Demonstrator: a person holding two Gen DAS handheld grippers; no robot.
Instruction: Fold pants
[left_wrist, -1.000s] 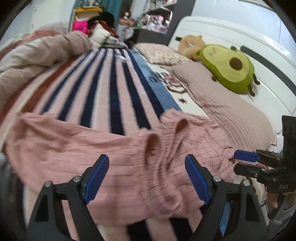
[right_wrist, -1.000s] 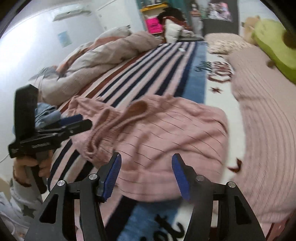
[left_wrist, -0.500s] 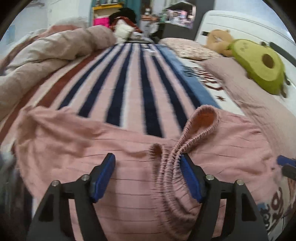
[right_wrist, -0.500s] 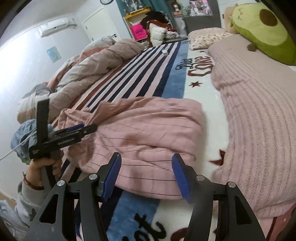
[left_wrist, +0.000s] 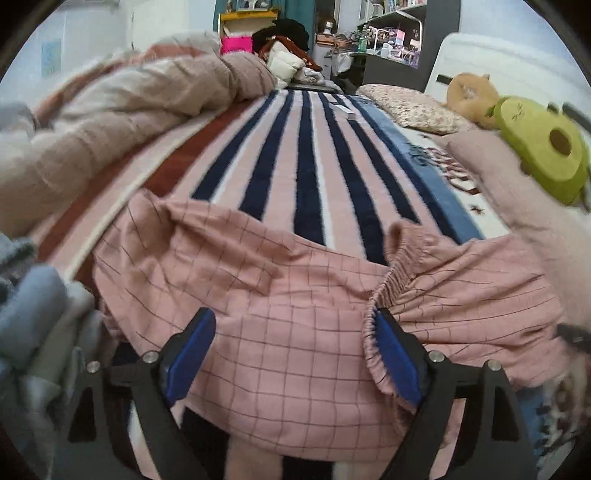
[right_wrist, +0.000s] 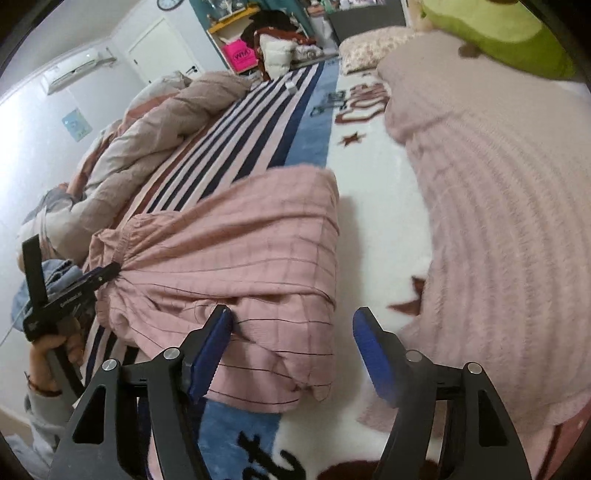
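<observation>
Both grippers point steeply down at the bed from its near edge. In the left wrist view the left gripper (left_wrist: 291, 354) fills the bottom of the frame, its blue pads spread wide and opening further, with the pink checked pants (left_wrist: 280, 295) lying across the gap between them; the gathered elastic waistband (left_wrist: 391, 280) runs up from beside the right-hand pad (left_wrist: 397, 360), but whether cloth and pad touch cannot be told, and nothing is pinched. The pants stretch across the lower half of that frame on the striped blanket (left_wrist: 306, 155), one part reaching toward the left edge. The right wrist view shows what the first does not: the person's hand (right_wrist: 55, 343) at lower left gripping the handle of the left gripper, whose tips sit at the bunched waistband, and the pants' other end lying folded over on itself in the middle of the frame. There the right gripper (right_wrist: 291, 350) also has its jaws apart and widening, the left pad (right_wrist: 208, 354) over the pants' near hem, the right pad over bare white sheet (right_wrist: 373, 229). Only the left view shows the grey-blue clothes (left_wrist: 33, 317) at its left edge; both show the rumpled duvet (left_wrist: 122, 110), the pink knitted throw (right_wrist: 498, 206) and the avocado plush (left_wrist: 543, 147).
</observation>
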